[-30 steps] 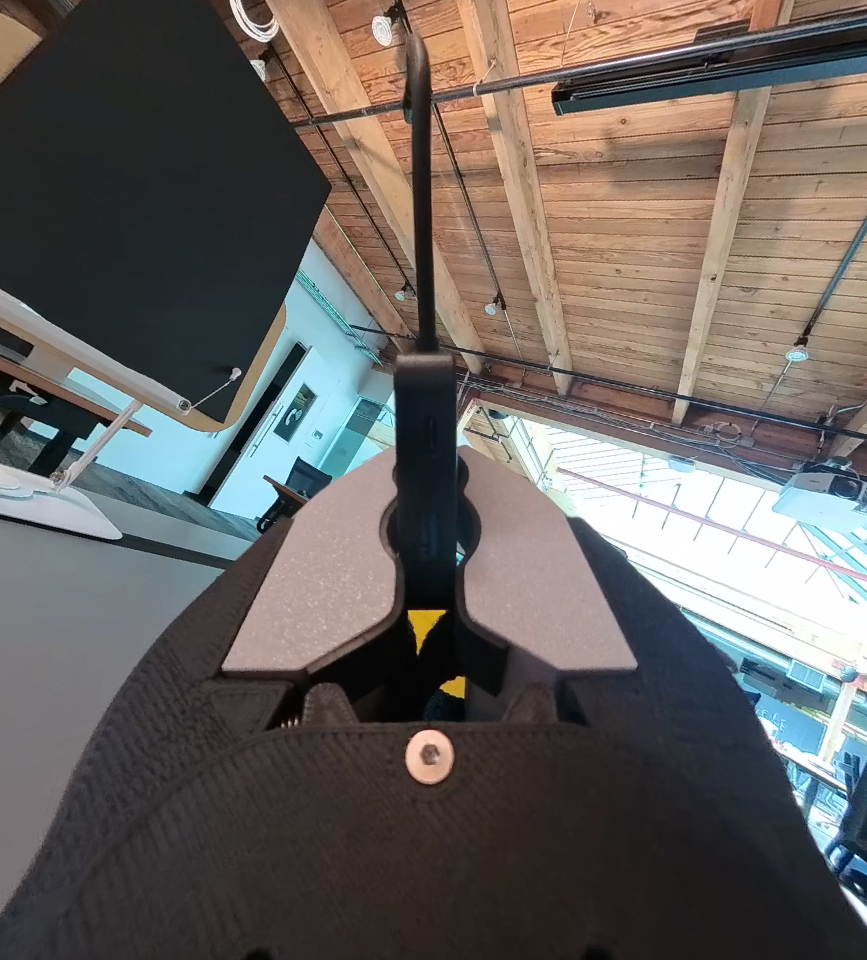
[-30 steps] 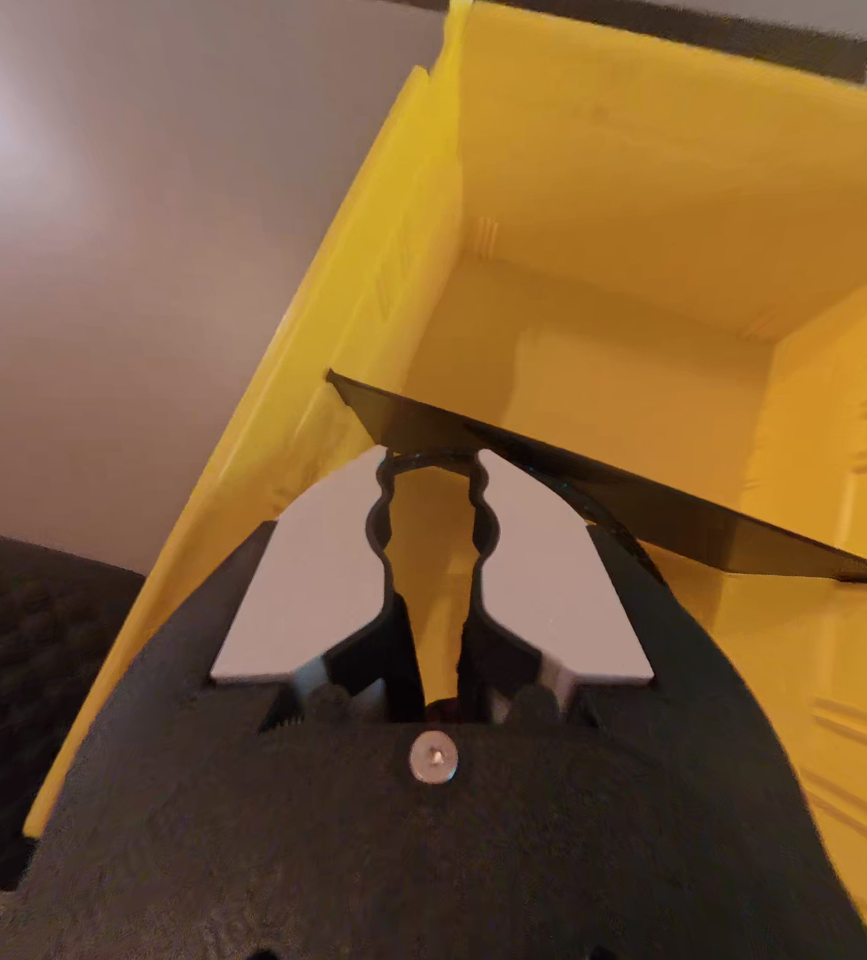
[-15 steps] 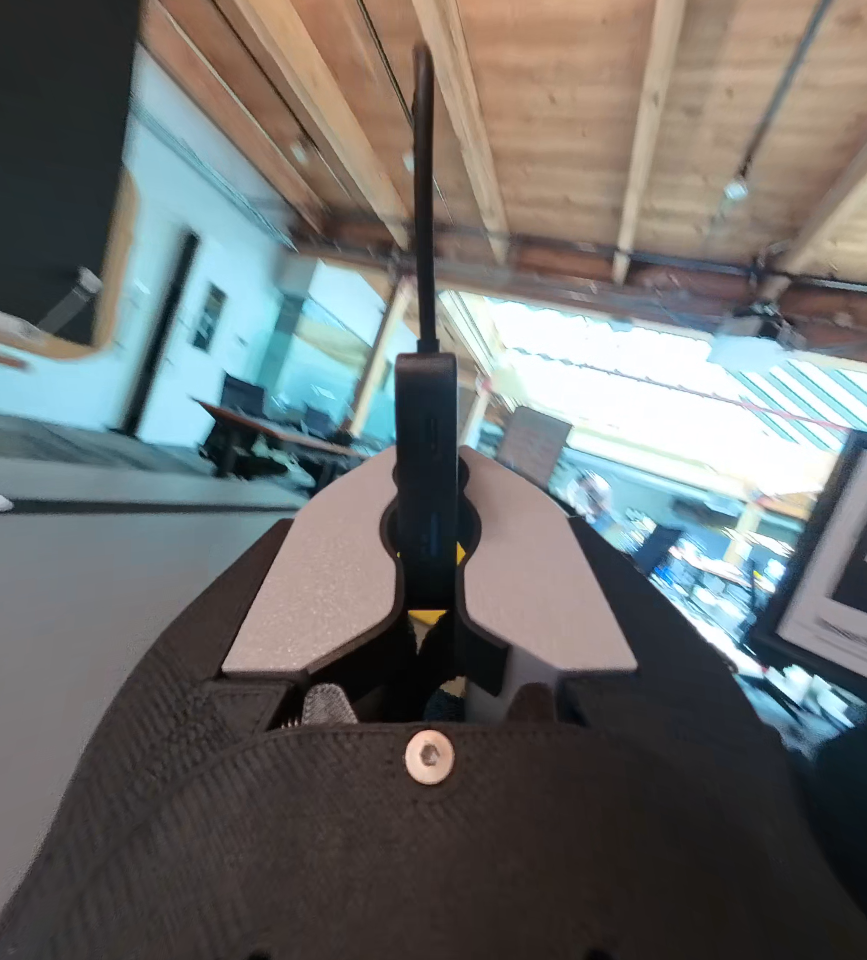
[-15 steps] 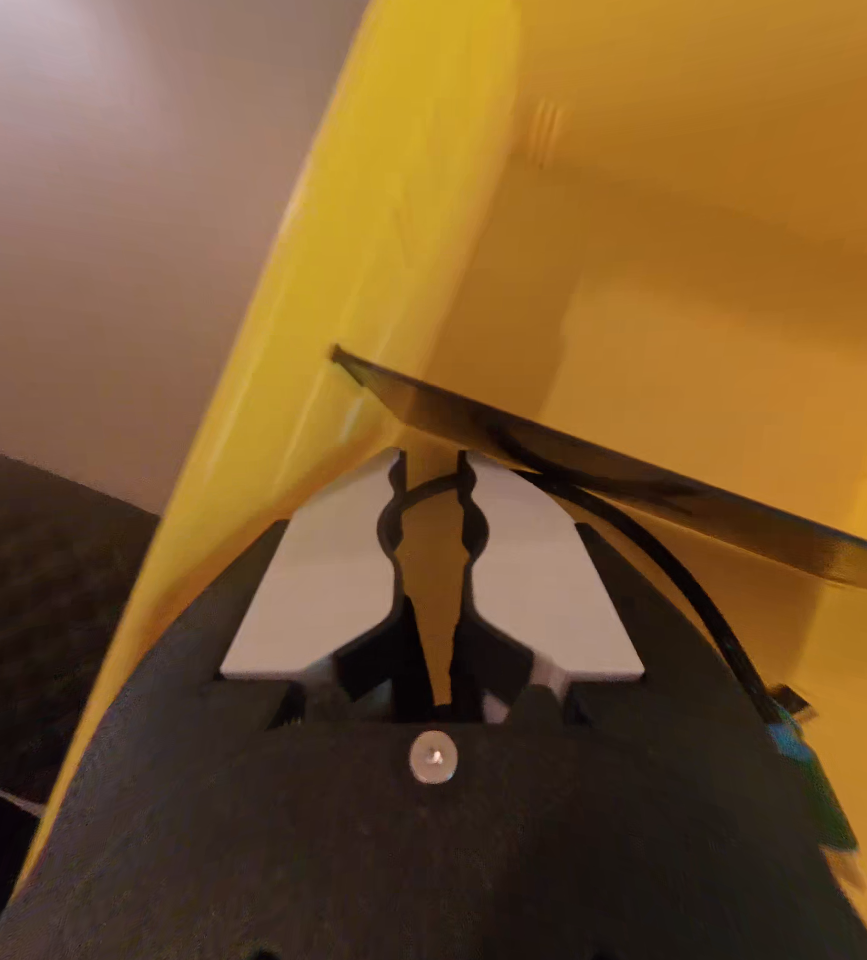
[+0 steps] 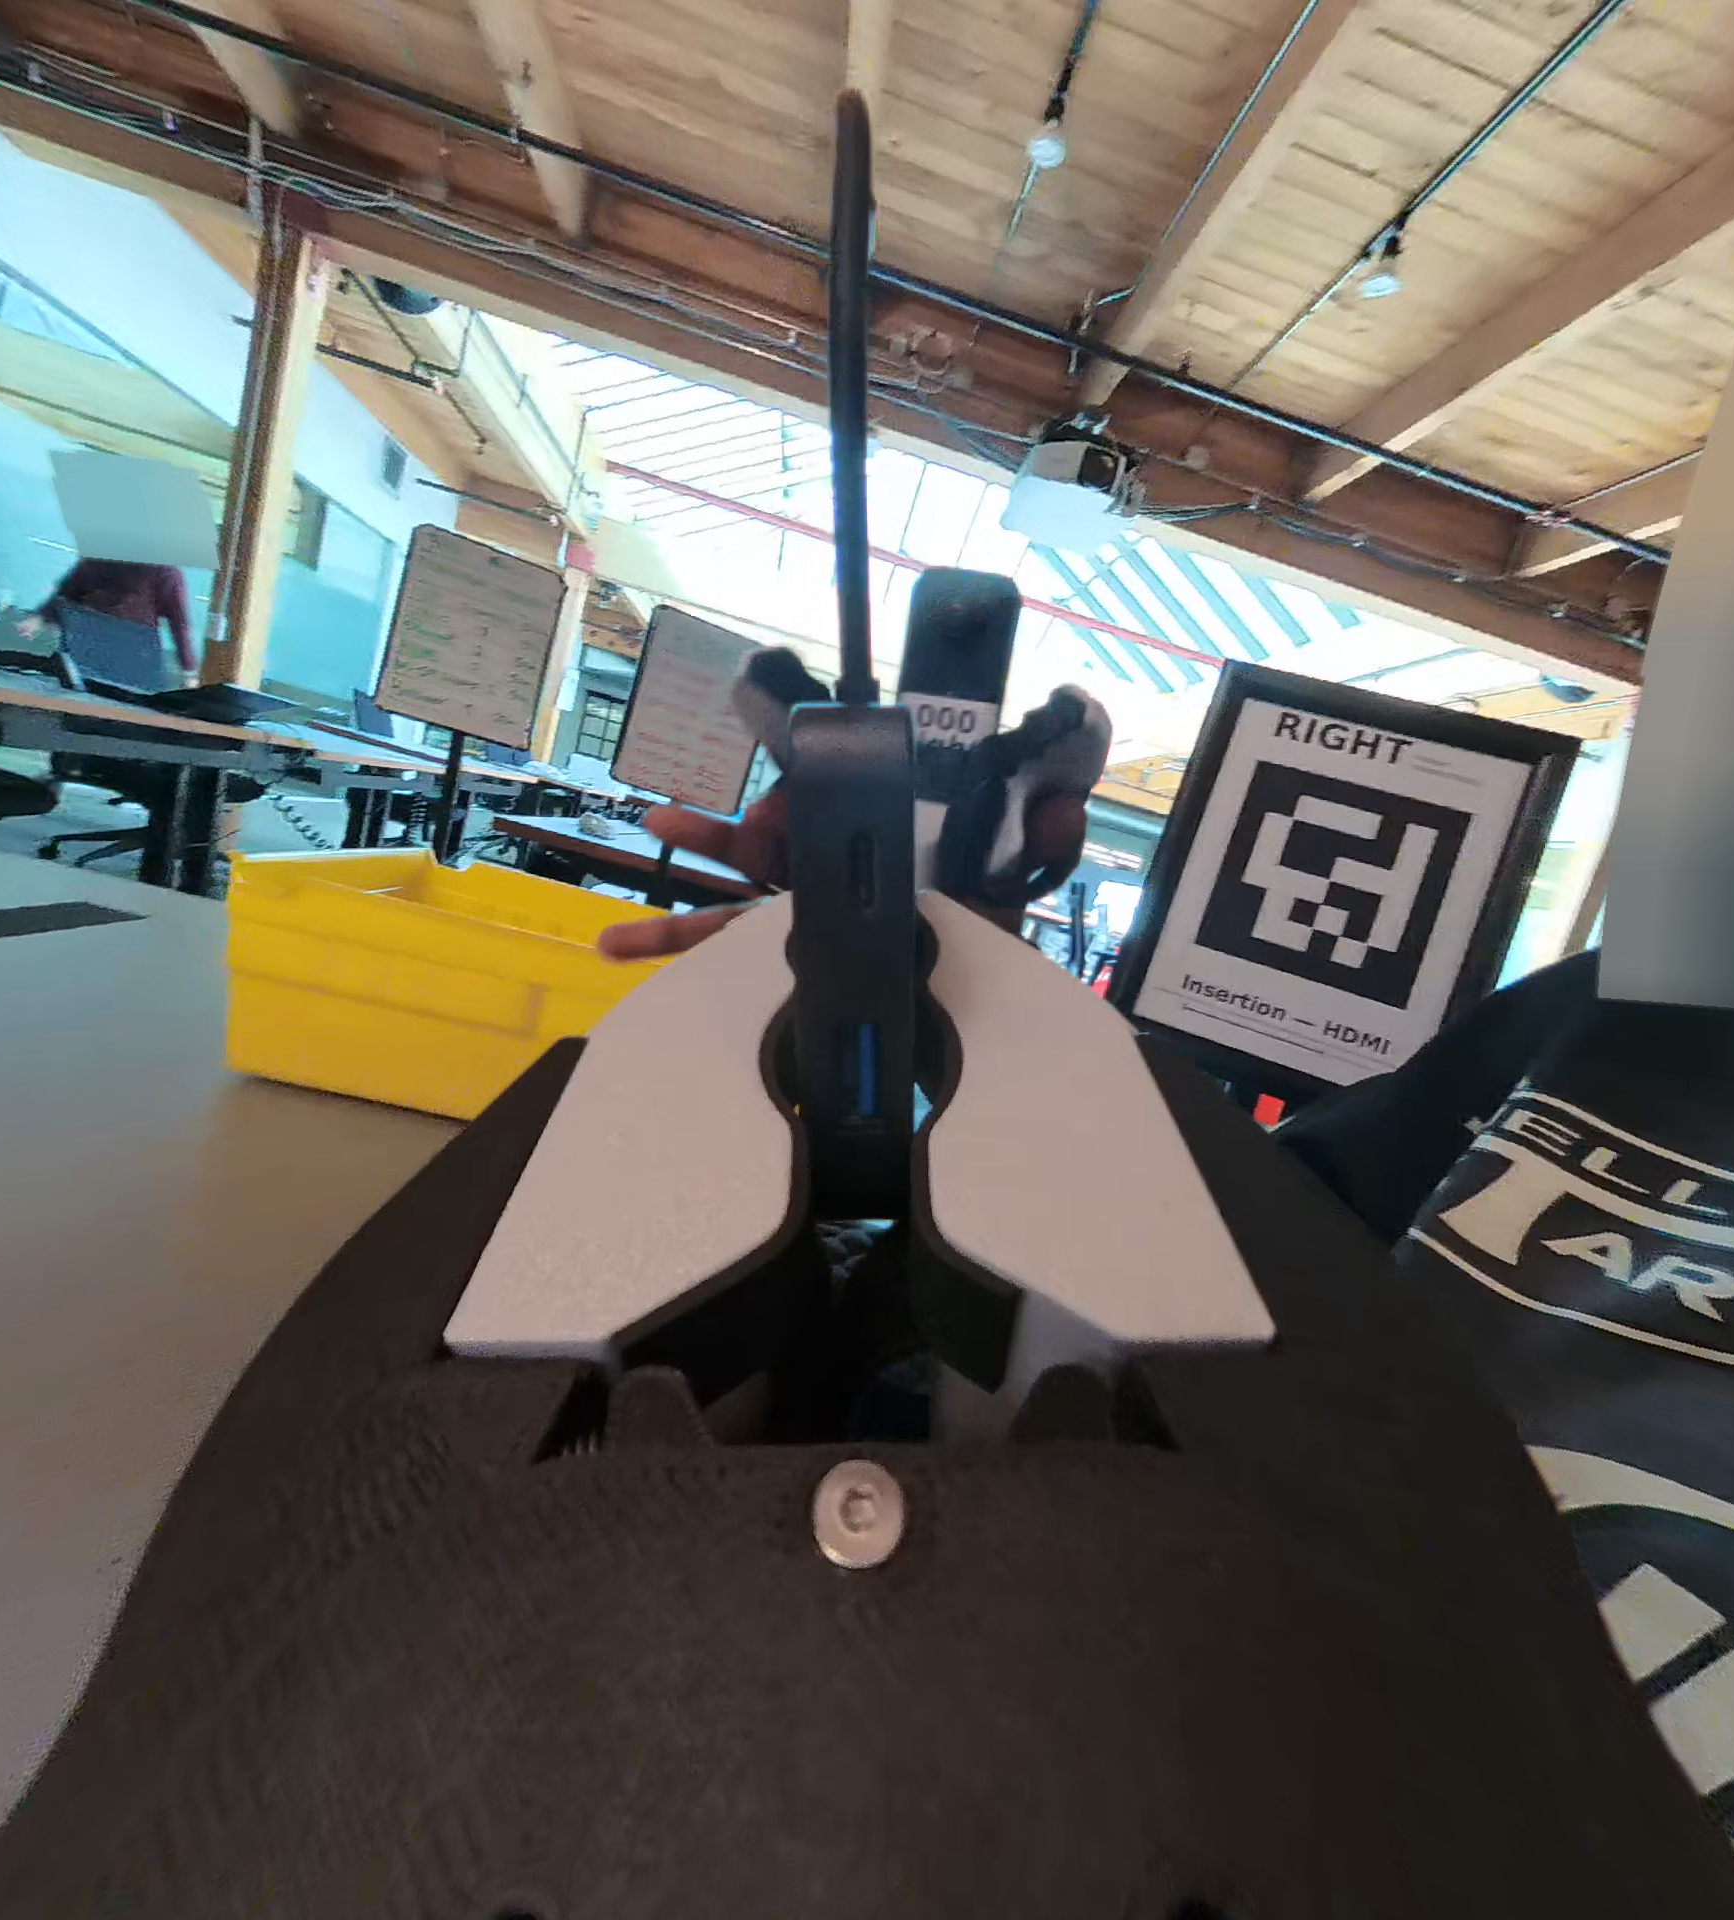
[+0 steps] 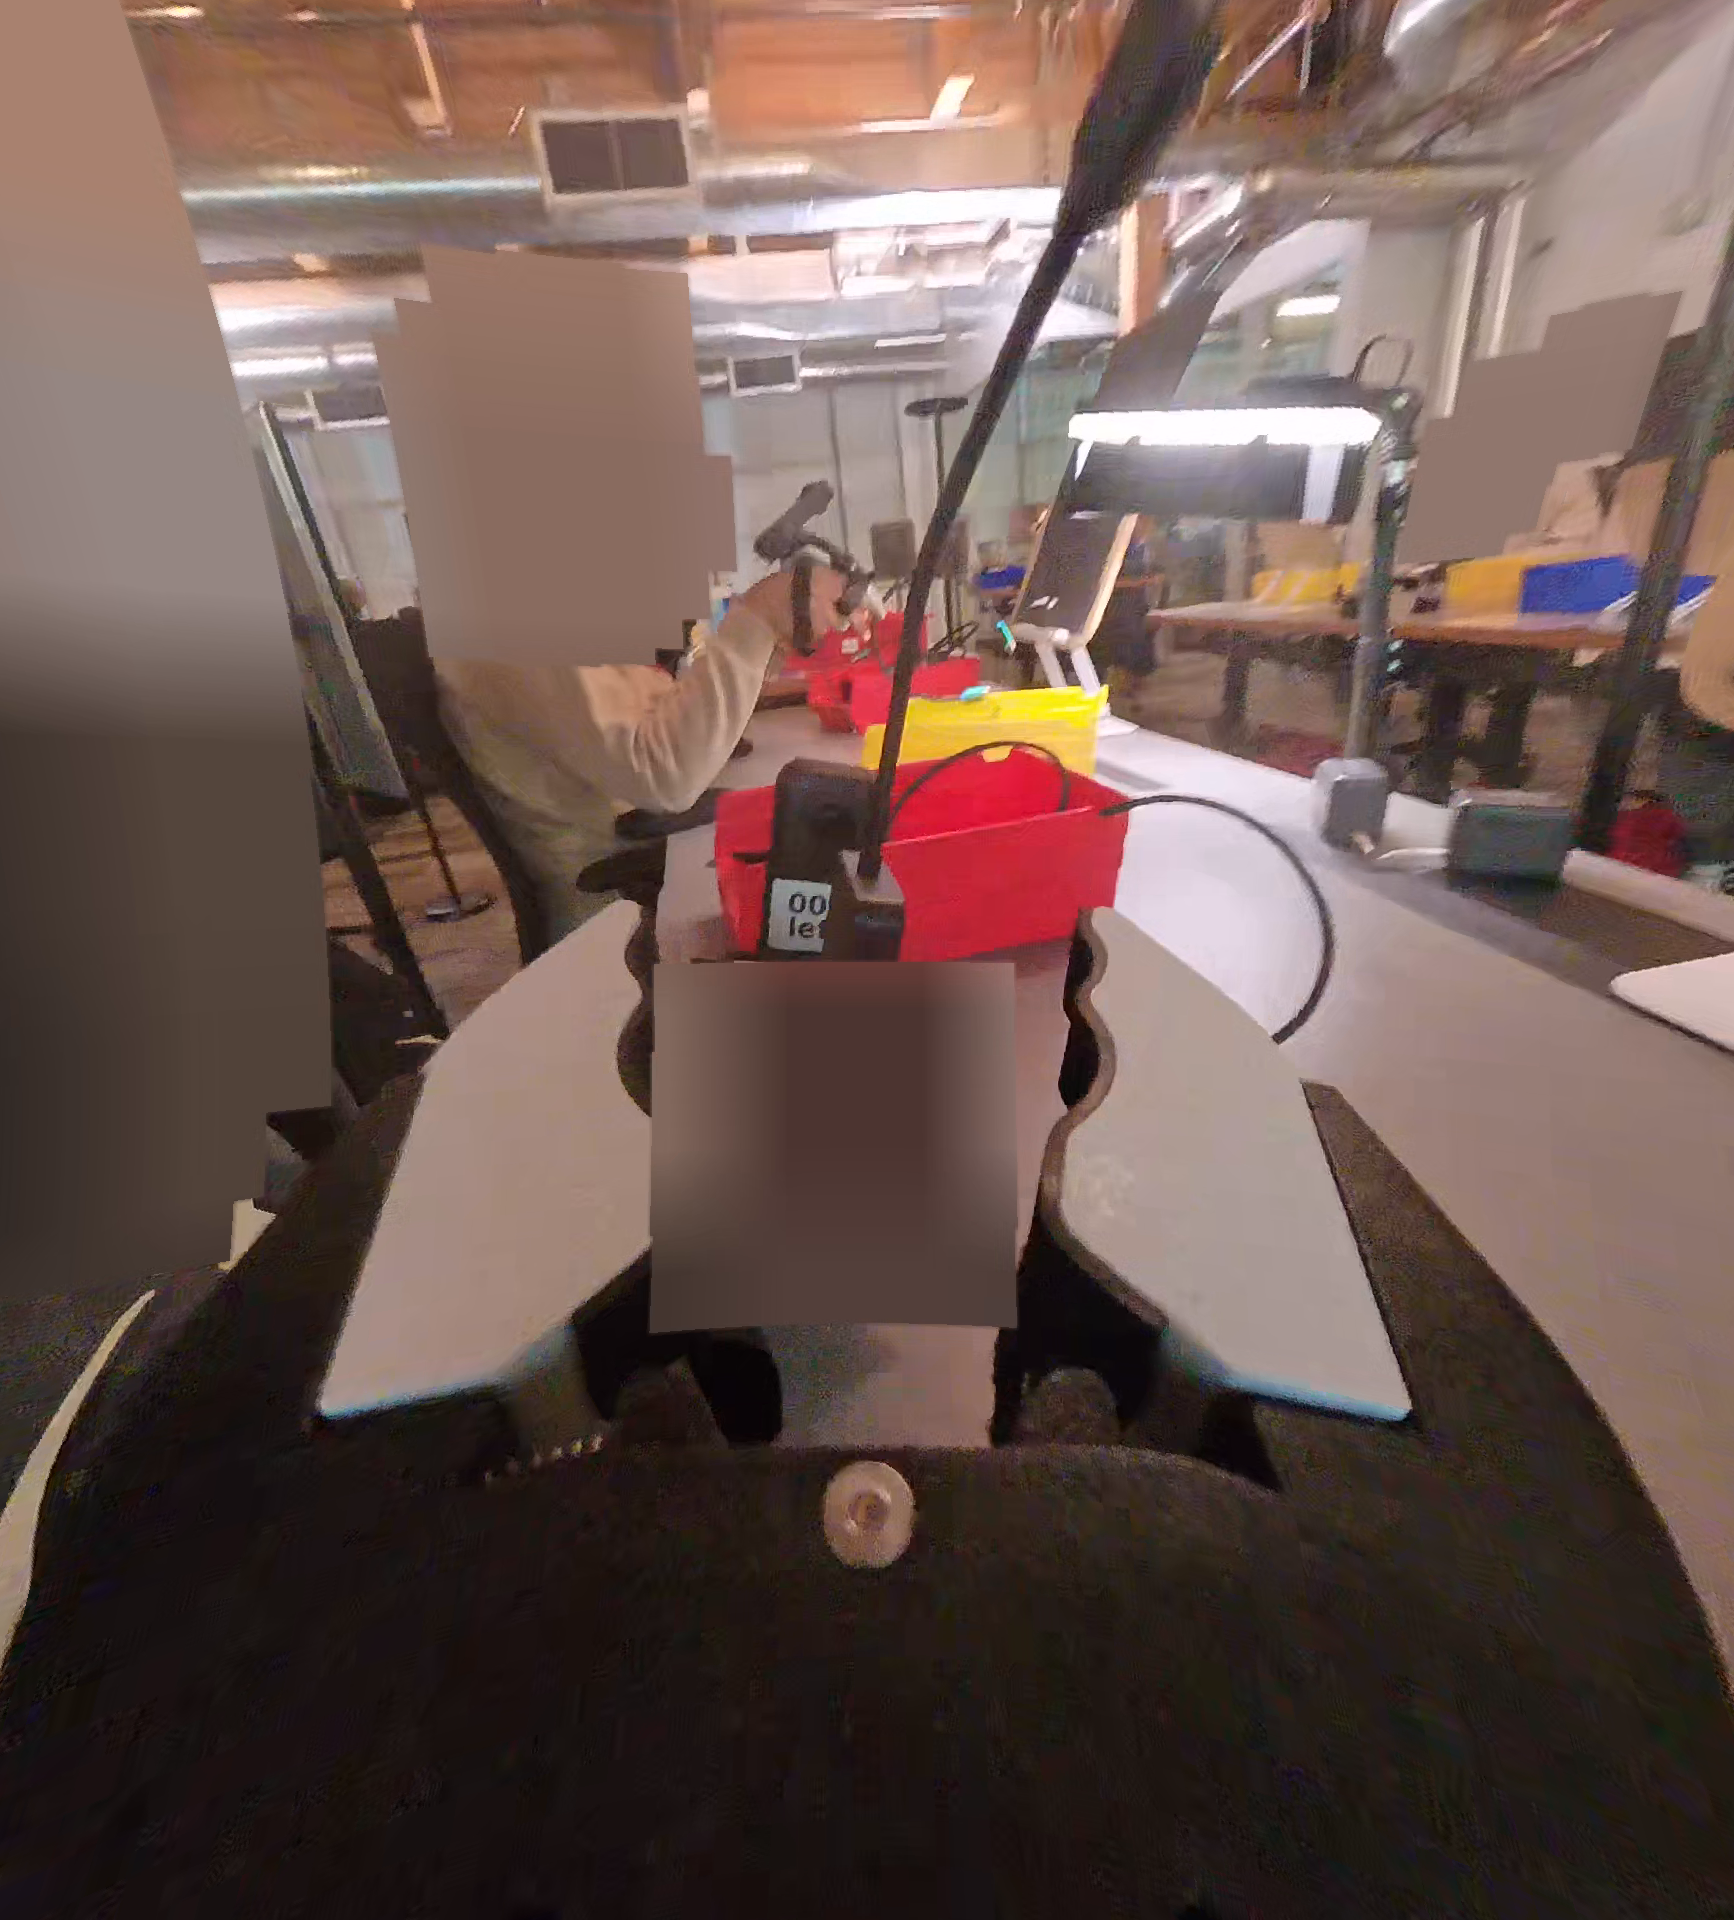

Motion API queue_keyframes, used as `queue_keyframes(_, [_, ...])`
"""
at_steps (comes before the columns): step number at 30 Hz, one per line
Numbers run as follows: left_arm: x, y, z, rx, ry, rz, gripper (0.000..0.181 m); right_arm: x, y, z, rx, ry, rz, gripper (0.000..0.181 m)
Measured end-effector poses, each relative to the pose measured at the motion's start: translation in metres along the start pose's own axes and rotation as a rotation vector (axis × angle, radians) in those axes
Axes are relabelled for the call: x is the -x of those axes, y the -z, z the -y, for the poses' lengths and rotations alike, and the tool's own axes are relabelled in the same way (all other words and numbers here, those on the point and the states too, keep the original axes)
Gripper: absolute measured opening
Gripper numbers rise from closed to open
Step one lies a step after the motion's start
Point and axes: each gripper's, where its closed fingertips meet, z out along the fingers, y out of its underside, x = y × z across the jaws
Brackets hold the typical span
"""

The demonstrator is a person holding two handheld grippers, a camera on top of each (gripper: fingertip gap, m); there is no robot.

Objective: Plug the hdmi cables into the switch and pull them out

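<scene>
— Black item, lot one: where does it sit?
— Switch (image 5: pixel 850 935), slim black body held upright, pinched between the grey fingers (image 5: pixel 655 1132) of the left gripper (image 5: pixel 850 997); its own cable (image 5: pixel 850 416) rises straight from the top edge toward the wooden ceiling.
— Right gripper (image 6: pixel 858 997)?
— Jaws spread wide, nothing seen between them (a blurred patch covers the gap). It faces the left gripper across the table.
— Surroundings, edges?
— Yellow bin (image 5: pixel 406 977) on the grey table (image 5: pixel 63 1195), well left of the switch and apart from it, bare tabletop between. Red bin (image 6: pixel 1008 873) beyond, a thin black cable (image 6: pixel 1299 914) looping over its rim onto the table. Framed marker sign (image 5: pixel 1341 883) stands to the right.
</scene>
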Motion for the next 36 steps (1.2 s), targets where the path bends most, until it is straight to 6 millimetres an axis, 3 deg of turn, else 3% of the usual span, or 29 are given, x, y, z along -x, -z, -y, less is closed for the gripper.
queue_keyframes(3, [-0.002, 0.000, -0.003, 0.018, 0.000, -0.011, 0.013, 0.009, -0.040, -0.030, 0.072, -0.040, 0.091, 0.064])
queue_keyframes(5, [-0.003, -0.001, -0.008, 0.050, -0.007, -0.019, 0.013, 0.008, -0.053, -0.041, 0.088, -0.060, 0.105, 0.036])
queue_keyframes(6, [-0.004, -0.003, -0.011, 0.068, -0.011, -0.022, 0.014, 0.006, -0.057, -0.042, 0.077, -0.061, 0.103, 0.016])
queue_keyframes(9, [0.003, -0.005, -0.010, 0.059, -0.029, 0.022, 0.015, 0.002, -0.051, -0.038, 0.081, -0.033, 0.101, 0.014])
queue_keyframes(11, [0.012, -0.001, -0.001, -0.004, -0.037, 0.091, 0.022, -0.006, -0.036, -0.017, 0.034, 0.052, 0.044, 0.014])
queue_keyframes(13, [0.025, 0.007, 0.012, -0.085, -0.043, 0.182, 0.023, -0.019, -0.014, 0.012, 0.005, 0.130, -0.029, 0.013])
queue_keyframes(15, [0.042, 0.020, 0.024, -0.171, -0.047, 0.307, 0.024, -0.043, 0.016, 0.035, 0.085, 0.280, -0.161, 0.014])
queue_keyframes(19, [0.054, 0.038, 0.041, -0.291, -0.058, 0.415, 0.024, -0.128, 0.097, 0.047, 0.573, 0.614, -0.446, 0.014])
queue_keyframes(21, [0.057, 0.040, 0.042, -0.298, -0.052, 0.435, 0.024, -0.167, 0.144, 0.032, 0.901, 0.676, -0.457, 0.014])
queue_keyframes(24, [0.059, 0.040, 0.040, -0.283, -0.058, 0.453, 0.024, -0.212, 0.211, -0.004, 1.281, 0.544, -0.434, 0.014])
queue_keyframes(27, [0.061, 0.041, 0.039, -0.279, -0.058, 0.469, 0.023, -0.228, 0.263, -0.043, 1.552, 0.334, -0.355, 0.014])
queue_keyframes(30, [0.062, 0.041, 0.038, -0.276, -0.034, 0.466, 0.023, -0.236, 0.293, -0.070, 1.698, 0.221, -0.297, 0.014])
queue_keyframes(36, [0.063, 0.041, 0.037, -0.278, -0.012, 0.464, 0.023, -0.240, 0.336, -0.104, 1.932, -0.016, -0.224, 0.014])
